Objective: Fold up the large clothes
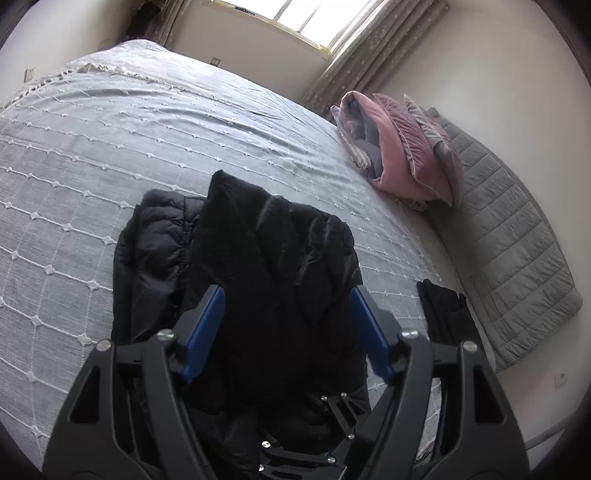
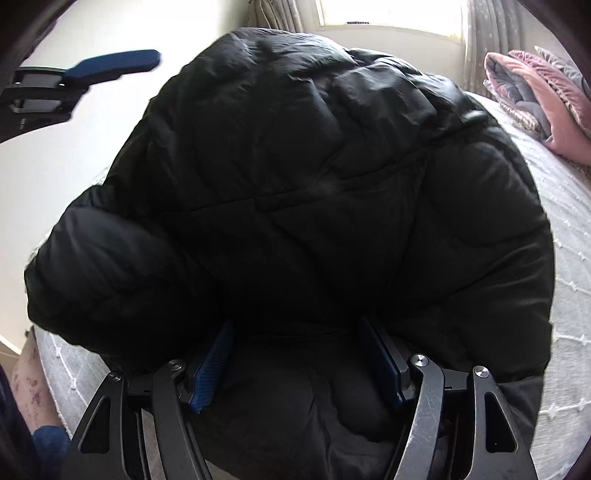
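A black puffer jacket (image 1: 236, 266) lies bunched on the grey quilted bed (image 1: 110, 155), near its front edge. My left gripper (image 1: 286, 295) is open above the jacket, its blue fingers (image 1: 207, 325) spread wide, nothing between them. In the right wrist view the jacket (image 2: 295, 184) fills most of the frame, very close. My right gripper (image 2: 299, 332) is open, its blue pads (image 2: 216, 362) pushed under or against the jacket's near edge; the tips are hidden by the fabric. The left gripper's blue finger (image 2: 114, 66) shows at the upper left there.
A pink and grey folded quilt with pillows (image 1: 399, 147) lies at the bed's right side. A grey quilted mat (image 1: 517, 251) lies beside the bed. A small black item (image 1: 447, 306) sits at the bed's right edge. A window with curtains (image 1: 332, 22) is behind.
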A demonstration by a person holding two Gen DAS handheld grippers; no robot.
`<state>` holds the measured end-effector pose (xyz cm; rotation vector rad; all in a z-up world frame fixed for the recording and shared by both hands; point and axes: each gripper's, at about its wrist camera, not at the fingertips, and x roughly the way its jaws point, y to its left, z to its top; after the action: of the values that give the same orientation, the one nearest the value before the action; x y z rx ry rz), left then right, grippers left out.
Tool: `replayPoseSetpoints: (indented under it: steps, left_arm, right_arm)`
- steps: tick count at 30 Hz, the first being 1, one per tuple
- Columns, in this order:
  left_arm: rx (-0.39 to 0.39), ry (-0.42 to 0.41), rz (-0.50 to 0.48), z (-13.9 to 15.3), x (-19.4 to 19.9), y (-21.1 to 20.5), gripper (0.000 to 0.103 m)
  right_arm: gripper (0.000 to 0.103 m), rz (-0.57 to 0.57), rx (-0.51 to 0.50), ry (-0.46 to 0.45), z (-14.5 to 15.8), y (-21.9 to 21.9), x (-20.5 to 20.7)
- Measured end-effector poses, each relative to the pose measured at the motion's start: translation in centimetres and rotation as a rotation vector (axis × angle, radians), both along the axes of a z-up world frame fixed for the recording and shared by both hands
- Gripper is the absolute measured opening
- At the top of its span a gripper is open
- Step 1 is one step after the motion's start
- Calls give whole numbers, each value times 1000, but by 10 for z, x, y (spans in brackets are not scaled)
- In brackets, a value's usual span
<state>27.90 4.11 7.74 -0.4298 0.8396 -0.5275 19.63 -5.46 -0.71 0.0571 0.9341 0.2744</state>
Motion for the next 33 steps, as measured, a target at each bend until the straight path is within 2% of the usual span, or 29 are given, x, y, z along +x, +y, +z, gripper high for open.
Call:
replayPoseSetpoints:
  steps: [5,8,12,14,16,20,22,24,26,28,30,31,33]
  left_arm:
    - [-5,0,55,-3,-1,17,71]
    - [10,-12,57,-2,-3,14,71]
    - [40,-32,34,-3,-2,1,71]
    - [76,-19,6,-11,3,-10,71]
    - [118,-2,-18,-20,8,-20,71]
    - [255,46,23,-44,19,-26,71]
    - [355,60,79,-51,20,-25,71]
    - [438,51,129,-56,18,-20,71]
    - [472,41,128,-60,16,-19,78]
    - [503,45,113,-67,15,-22,80]
    - [494,60,104,-73,16,-22,80]
    - [505,105,127,-74,18,-19,81]
    - [473,121,129,-77,22,-14,81]
  right_arm:
    - [71,-2,64,-5,13,-20,7]
    - [71,-11,215,-43,36,-48,-2]
    - [71,-153,326,-180,67,-112,-14]
    - [71,-225,364,-184,67,-134,-14]
    - [71,-243,403,-130,56,-146,-9]
    - [71,-159,366,-63,42,-106,-10]
    - [71,-124,317,-2,29,-86,0]
    - [71,-118,236,4,21,-71,3]
    - [71,-113,192,-6,22,-63,3]
    - [71,-109,213,1,23,-64,3]
    - [71,-112,229,13,22,-67,2]
    - [71,-113,230,17,22,-68,4]
    - [71,-114,228,16,24,-70,4]
